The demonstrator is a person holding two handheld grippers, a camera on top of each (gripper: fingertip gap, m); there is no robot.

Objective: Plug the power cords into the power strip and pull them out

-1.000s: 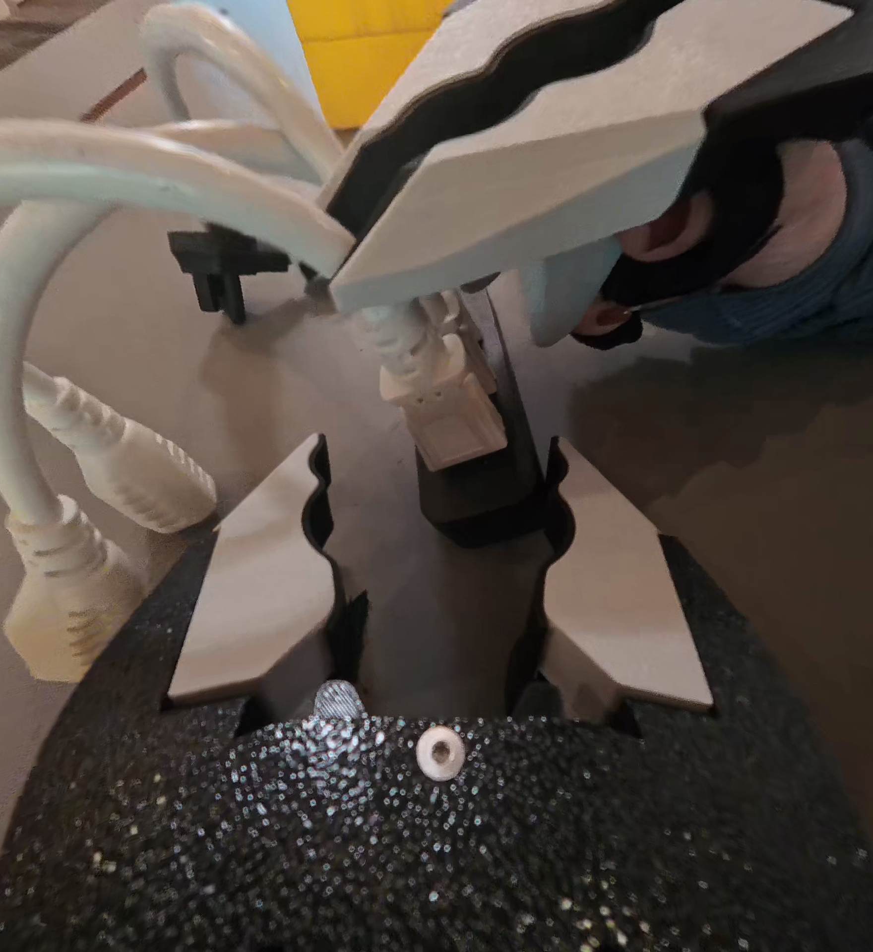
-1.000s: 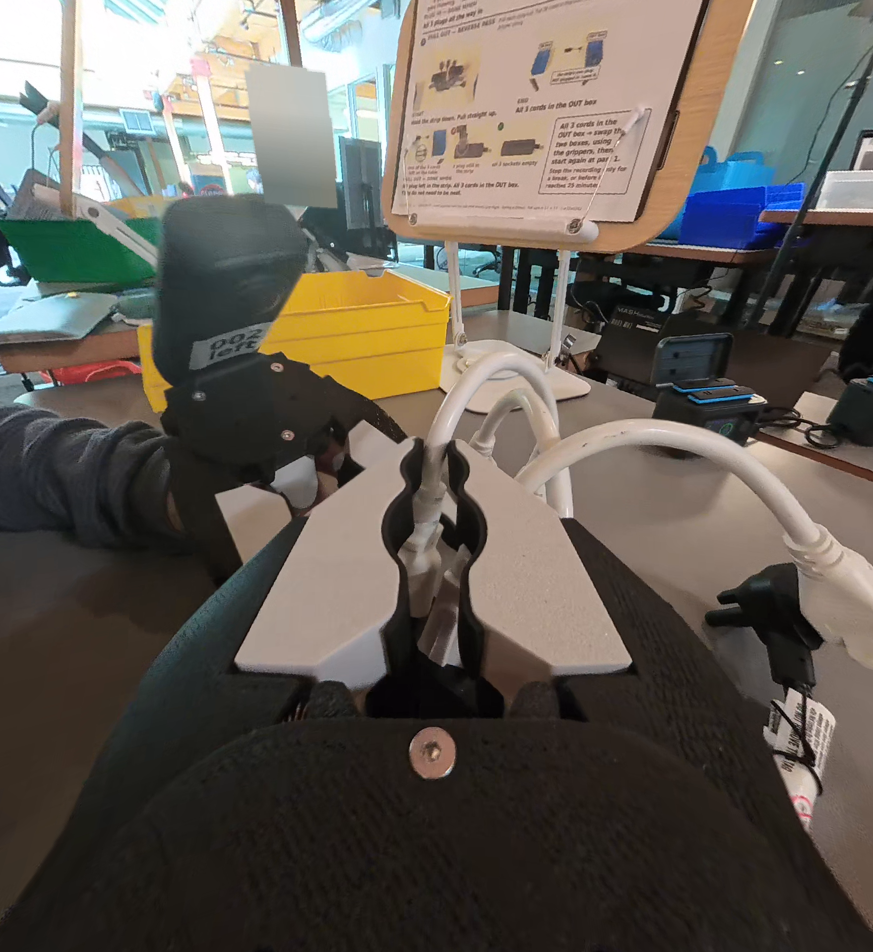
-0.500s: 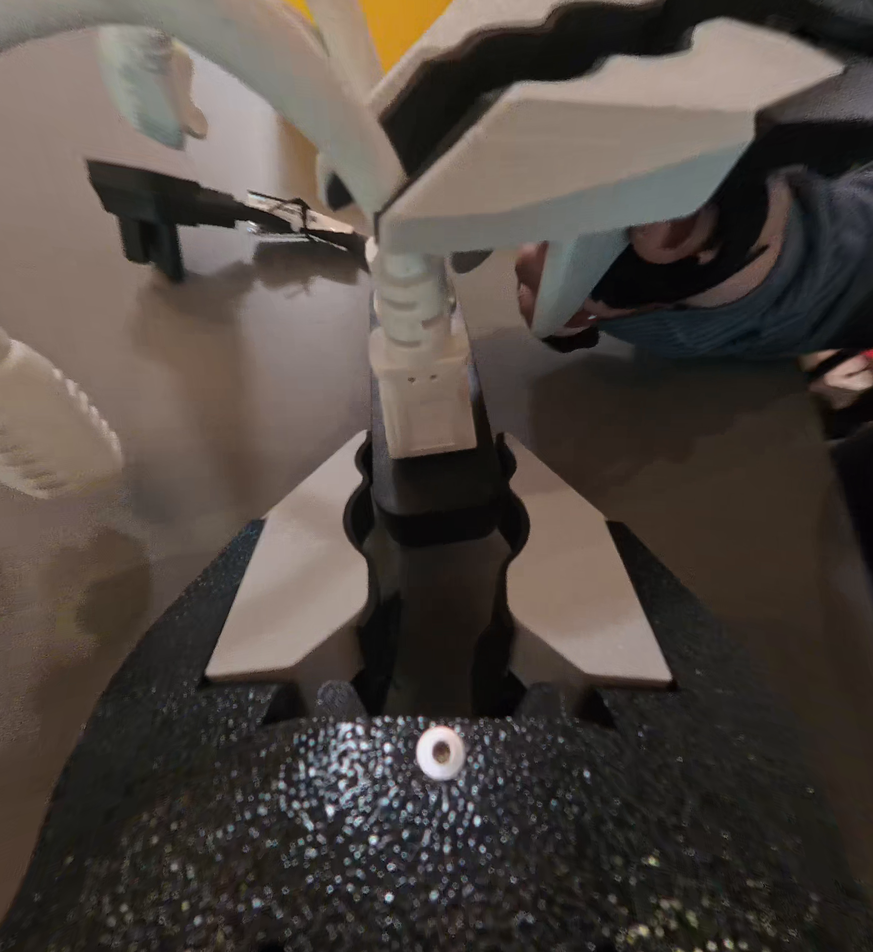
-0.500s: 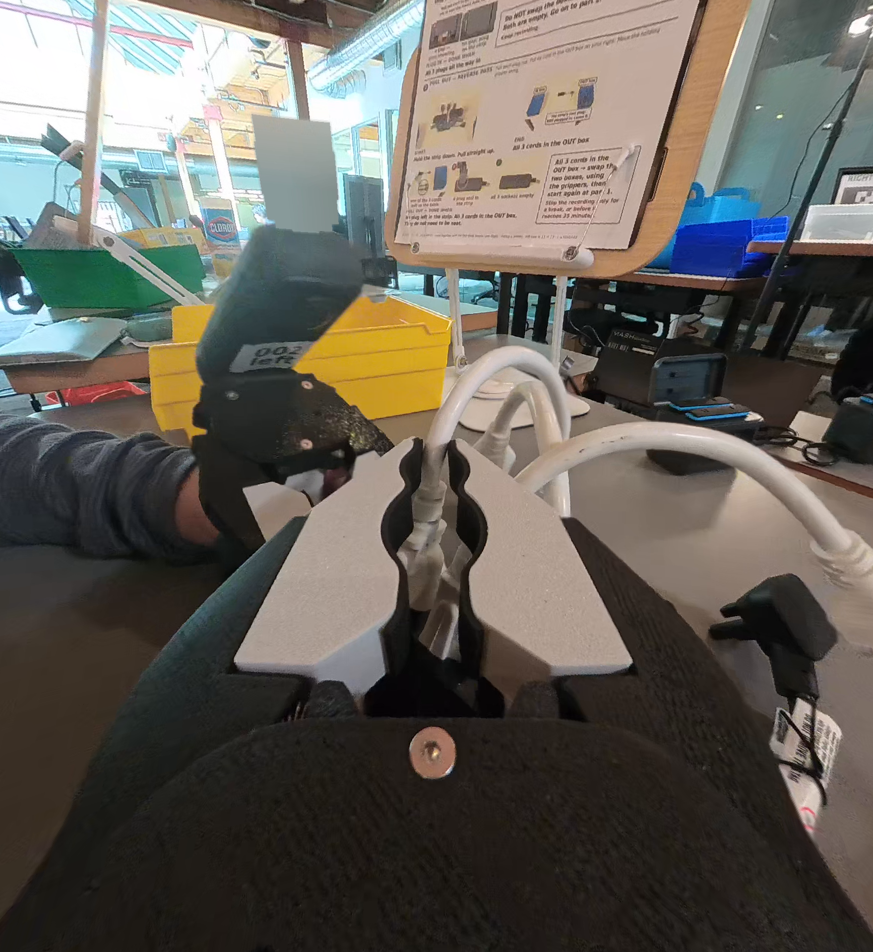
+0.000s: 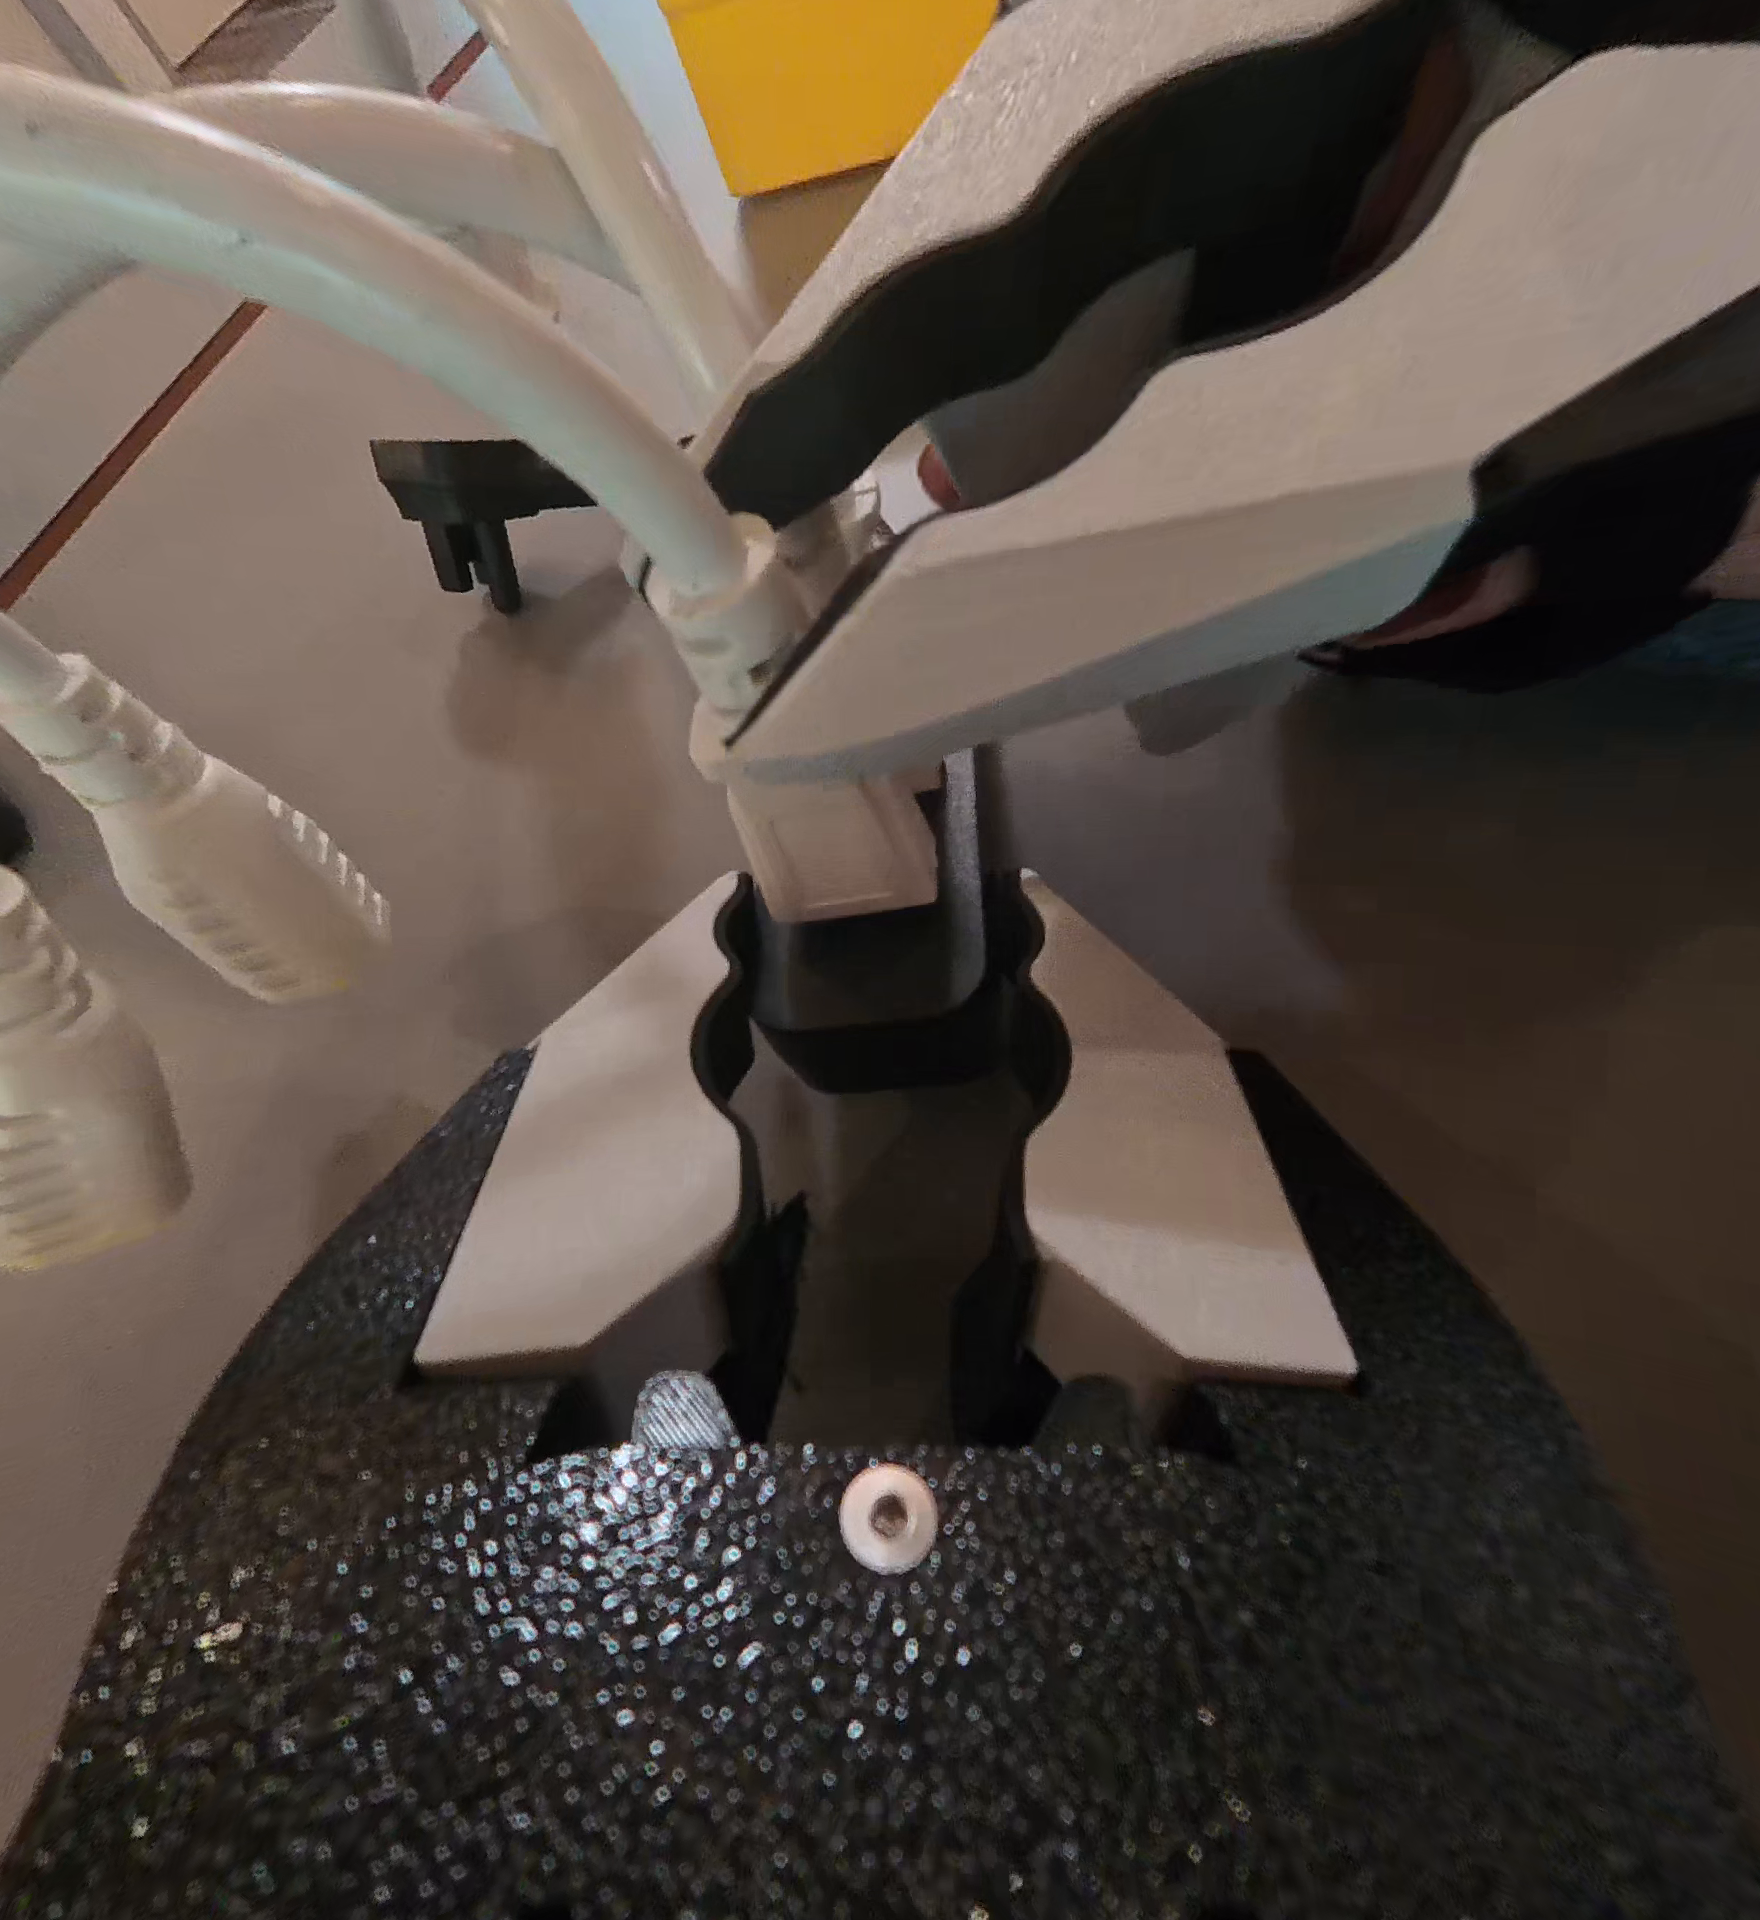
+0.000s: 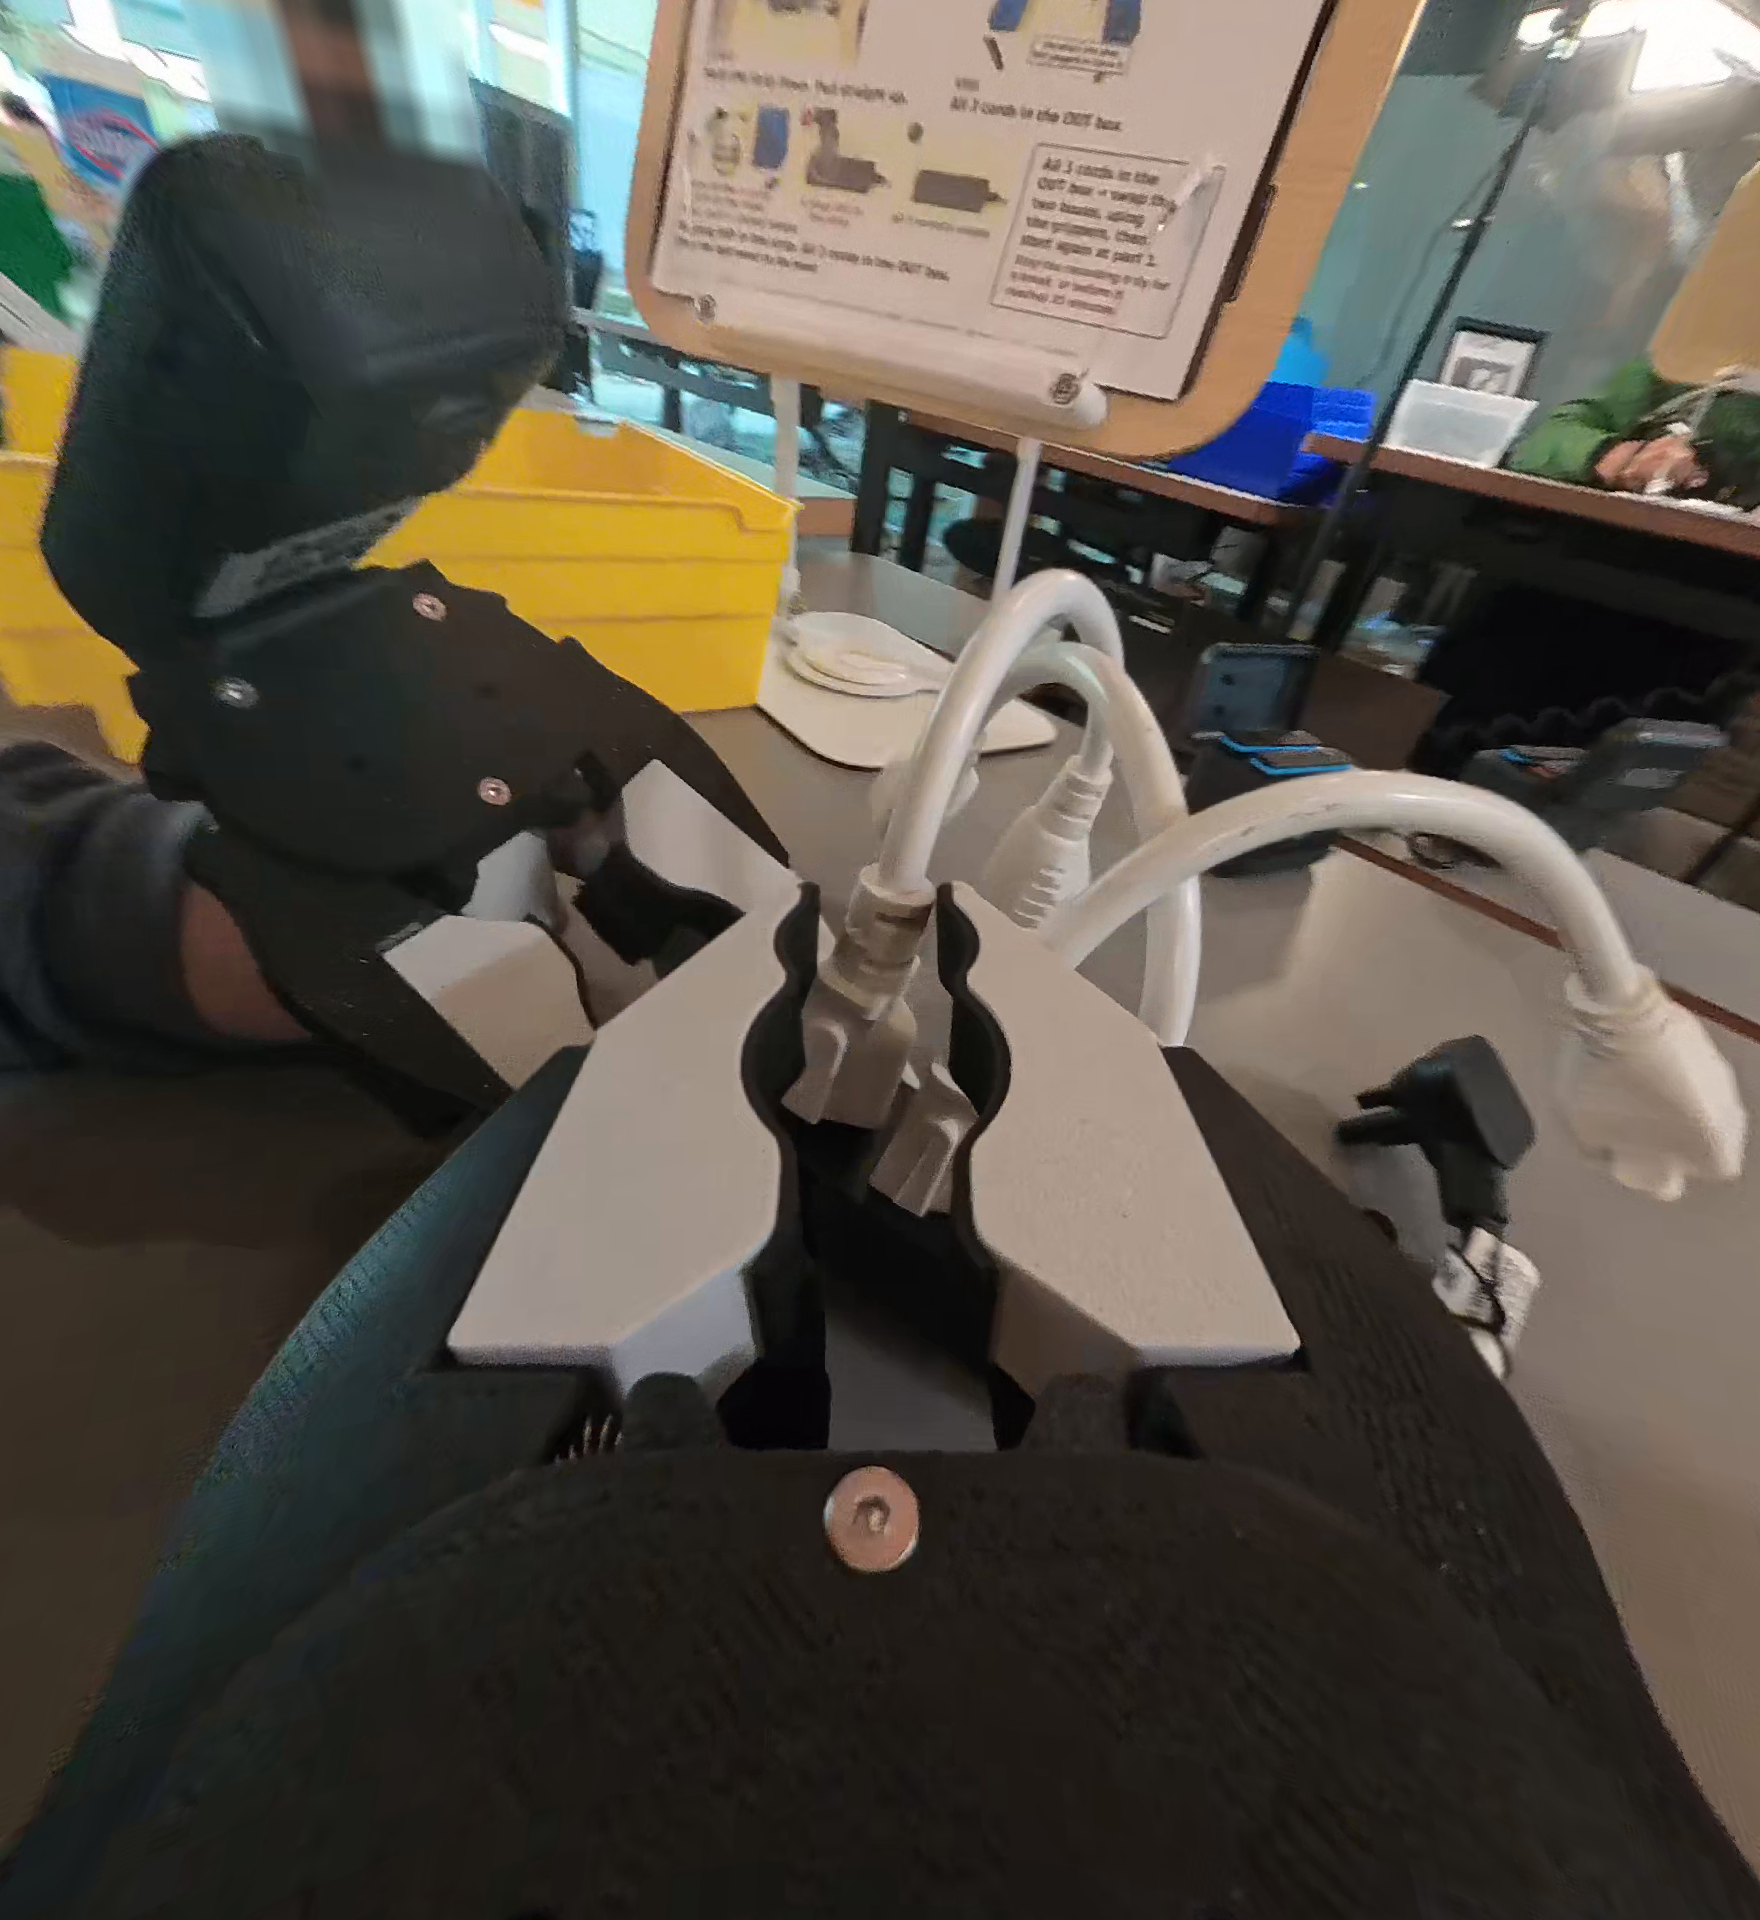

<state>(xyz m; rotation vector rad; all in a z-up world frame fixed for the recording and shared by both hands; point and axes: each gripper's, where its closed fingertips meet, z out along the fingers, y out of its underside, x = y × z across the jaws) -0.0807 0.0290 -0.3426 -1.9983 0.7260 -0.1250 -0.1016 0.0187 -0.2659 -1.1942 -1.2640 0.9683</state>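
Note:
The black power strip (image 5: pixel 876 982) lies on the grey table, running away from me in the left wrist view. My left gripper (image 5: pixel 881 935) is shut on its near end. My right gripper (image 6: pixel 876 904) comes in from the upper right in the left wrist view (image 5: pixel 741 613) and is shut on a white plug (image 6: pixel 860 1029) that stands on the strip (image 5: pixel 834 847). I cannot tell whether that plug is seated in its socket. A second white plug (image 6: pixel 917 1148) sits just behind it, between the right fingers.
Two loose white cord ends (image 5: pixel 232 873) (image 5: pixel 34 1101) hang at the left, and another (image 6: pixel 1645 1091) hangs at the right. The strip's black plug (image 6: pixel 1447 1101) lies on the table. A yellow bin (image 6: pixel 595 582) and a sign stand (image 6: pixel 959 156) are behind. One gripper's finger ends stand about 7 cm off the other's.
My left gripper was open a second ago; it has moved forward and shut on the near end of the power strip. My right gripper has kept hold of the white plug.

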